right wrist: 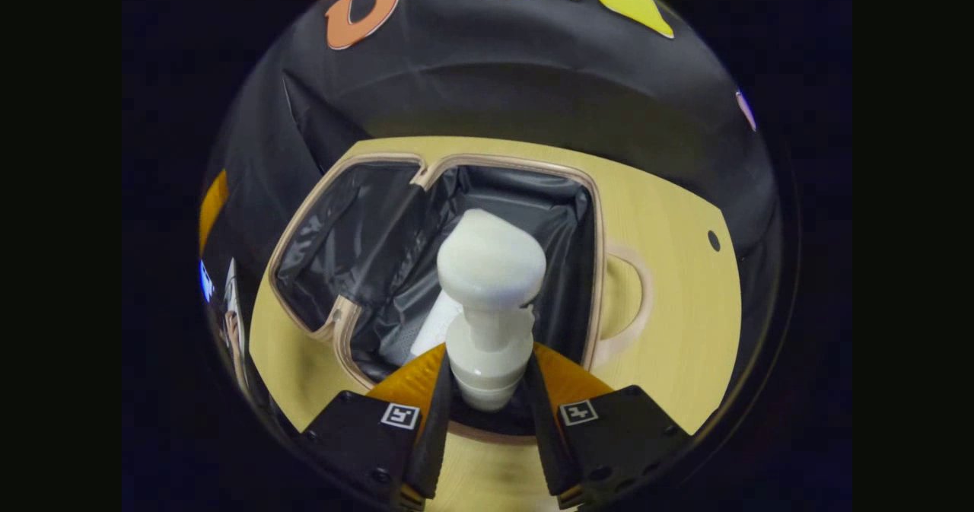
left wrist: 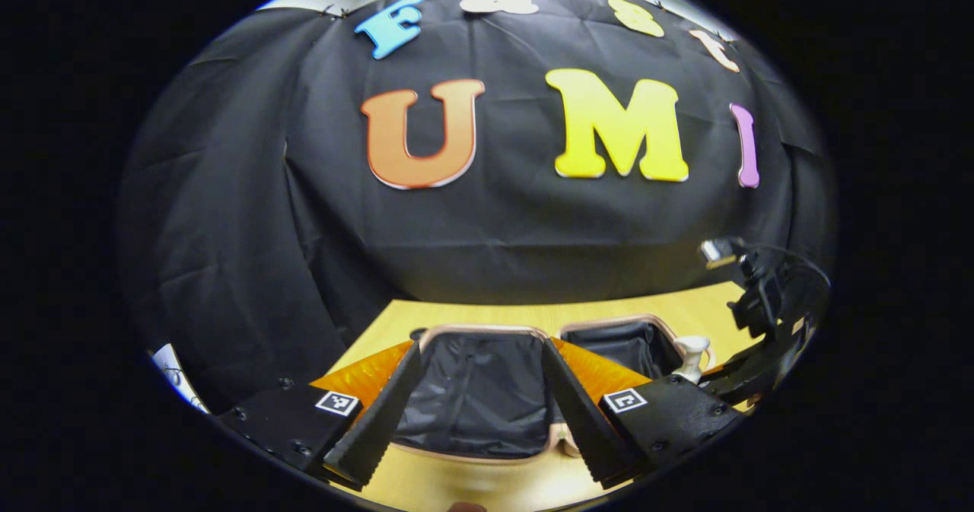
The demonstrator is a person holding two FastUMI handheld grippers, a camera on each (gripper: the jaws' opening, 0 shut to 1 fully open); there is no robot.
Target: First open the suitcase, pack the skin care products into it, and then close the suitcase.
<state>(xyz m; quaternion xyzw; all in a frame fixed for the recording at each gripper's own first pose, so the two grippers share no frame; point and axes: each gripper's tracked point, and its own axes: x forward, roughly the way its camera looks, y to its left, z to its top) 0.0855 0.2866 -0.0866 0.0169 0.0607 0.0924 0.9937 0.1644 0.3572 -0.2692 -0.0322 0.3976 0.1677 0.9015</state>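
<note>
The suitcase point(left wrist: 479, 331) lies open flat on the wooden table, its two halves lined with black fabric and edged with a pale pink rim point(right wrist: 597, 268). My right gripper point(right wrist: 487, 360) is shut on the neck of a white pump bottle point(right wrist: 491, 268) and holds it upright over the right half. Another white item point(right wrist: 434, 325) lies inside that half, partly hidden behind the bottle. My left gripper point(left wrist: 482, 348) hangs open and empty above the left half. In the left gripper view, the right gripper point(left wrist: 708, 379) and its bottle point(left wrist: 691, 356) show at the right.
The suitcase handle point(right wrist: 631, 299) sticks out onto the table point(right wrist: 685, 306) on the right side. Bare wood runs along the near edge point(left wrist: 472, 481) and to the right of the case. The black cloth wall stands close behind the table.
</note>
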